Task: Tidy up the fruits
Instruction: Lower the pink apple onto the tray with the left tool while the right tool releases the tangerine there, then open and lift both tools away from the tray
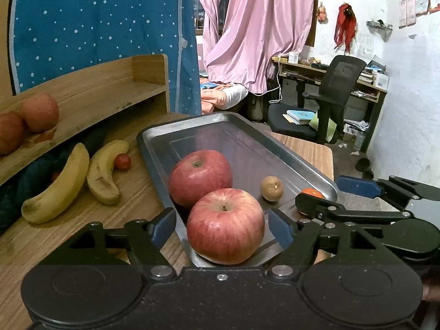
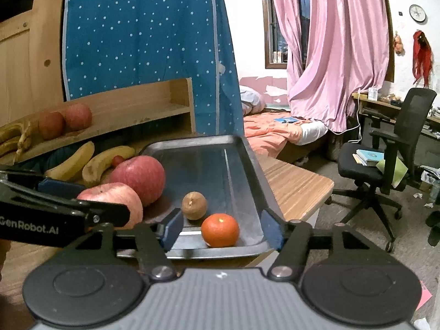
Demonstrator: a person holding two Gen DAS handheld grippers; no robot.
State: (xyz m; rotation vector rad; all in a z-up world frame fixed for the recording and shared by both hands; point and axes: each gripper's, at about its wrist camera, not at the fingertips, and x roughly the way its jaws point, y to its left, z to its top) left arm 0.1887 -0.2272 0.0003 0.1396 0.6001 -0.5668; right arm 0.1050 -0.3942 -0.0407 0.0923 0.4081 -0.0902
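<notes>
Fruits are partly sorted, I think. Two round, streaky red apples (image 1: 225,225) sit at the tray's (image 1: 192,122) 7 o'clock side. A rough brown fruit (image 2: 194,205) and a smooth orange (image 2: 220,230) sit at its 5 o'clock corner. The tray is shiny metal. Two soft, bruised bananas (image 1: 82,178) and a tiny tomato (image 1: 122,161) wait on the wooden table (image 1: 132,192). The left hand-held gripper (image 1: 222,227) stands apart around the near apple, not squeezing. The right hand-held gripper (image 2: 221,228) stands apart around the orange.
</notes>
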